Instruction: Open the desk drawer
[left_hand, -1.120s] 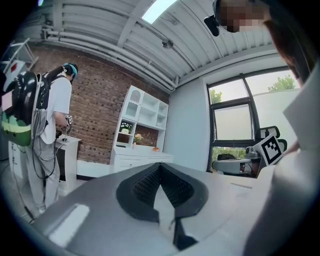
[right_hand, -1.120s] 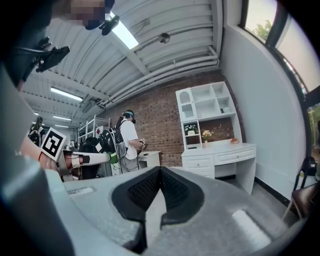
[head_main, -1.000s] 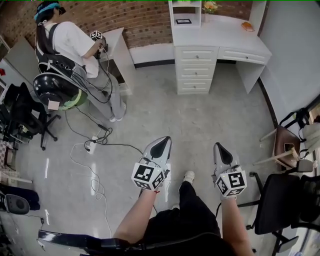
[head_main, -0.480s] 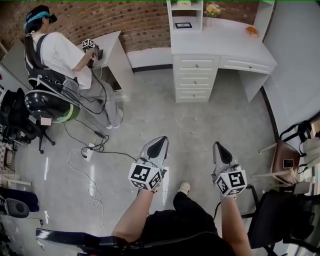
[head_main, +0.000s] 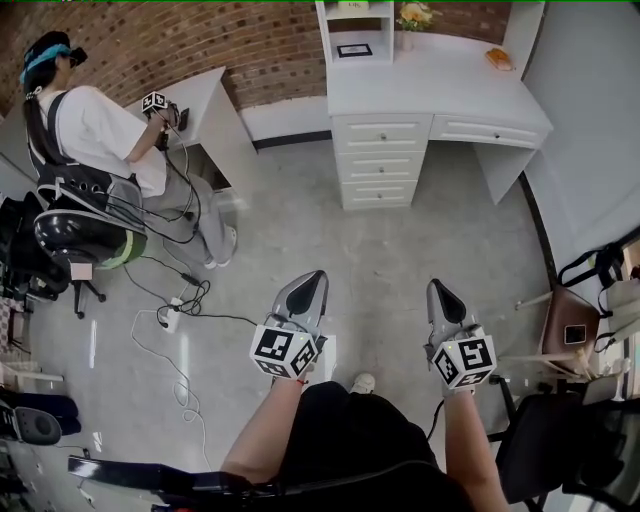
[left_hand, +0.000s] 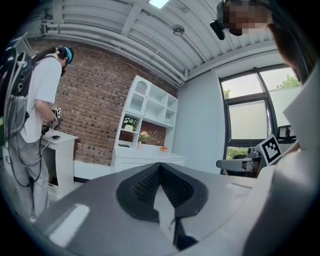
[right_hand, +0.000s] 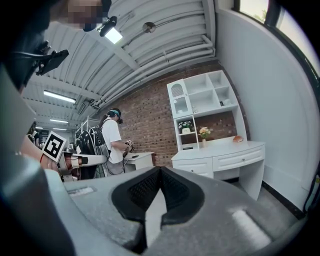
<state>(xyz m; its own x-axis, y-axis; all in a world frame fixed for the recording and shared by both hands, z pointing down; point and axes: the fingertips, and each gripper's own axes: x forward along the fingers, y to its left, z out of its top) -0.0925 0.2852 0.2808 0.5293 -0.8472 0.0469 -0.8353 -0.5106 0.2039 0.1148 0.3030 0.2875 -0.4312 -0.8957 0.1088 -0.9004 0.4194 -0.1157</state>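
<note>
Fingers closed and empty on both grippers; approach to the desk not yet made.

Fingers (left_hand: 146, 184) of the left gripper (head_main: 317, 276) meet at the tips, nothing between them; fingers (right_hand: 142, 192) of the right gripper (head_main: 437, 288) likewise. Both are held low over the floor (head_main: 400, 250). White desk (head_main: 440, 85) stands by the brick wall (head_main: 270, 40), well apart from them. Its stack of drawers (head_main: 377, 160) and wide drawer (head_main: 487, 130) appear shut. Judged step: closing the distance. Next move calls for walking up, parting one pair of fingers, and closing them on a knob (right_hand: 242, 159).
</note>
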